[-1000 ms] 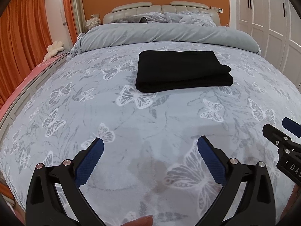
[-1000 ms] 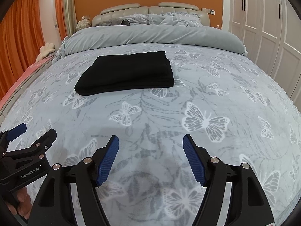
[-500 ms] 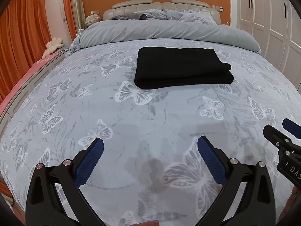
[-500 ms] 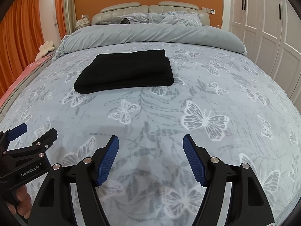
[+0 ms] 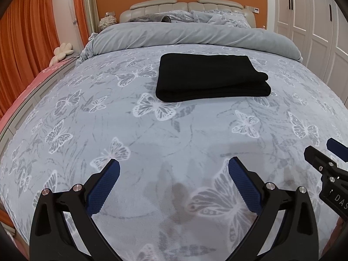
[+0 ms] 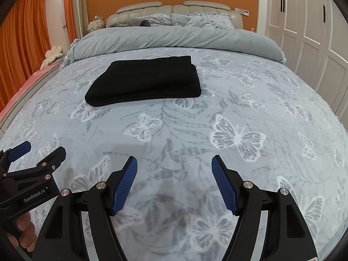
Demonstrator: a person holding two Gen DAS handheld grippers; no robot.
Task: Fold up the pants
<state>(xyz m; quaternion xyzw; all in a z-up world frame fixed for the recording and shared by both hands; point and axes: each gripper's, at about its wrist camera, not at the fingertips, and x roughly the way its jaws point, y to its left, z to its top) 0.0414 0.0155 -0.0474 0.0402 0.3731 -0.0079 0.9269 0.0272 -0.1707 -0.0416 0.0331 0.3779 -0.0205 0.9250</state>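
Note:
The black pants (image 5: 208,78) lie folded in a neat rectangle on the butterfly-print bedspread (image 5: 152,134), toward the middle of the bed; they also show in the right wrist view (image 6: 145,84). My left gripper (image 5: 174,174) is open and empty, held above the near end of the bed, well short of the pants. My right gripper (image 6: 174,171) is open and empty, beside the left one. Each gripper shows at the edge of the other's view: the right gripper (image 5: 326,154) and the left gripper (image 6: 41,150).
A rolled grey duvet (image 5: 191,34) and pillows (image 5: 217,15) lie at the head of the bed. Orange curtains (image 5: 28,39) hang at the left, white wardrobe doors (image 5: 315,21) stand at the right. A pink bench (image 5: 32,82) runs along the bed's left side.
Both grippers have drawn back and tilted slightly, so the pants sit a little lower in view. The pants have not moved and both grippers stay open.

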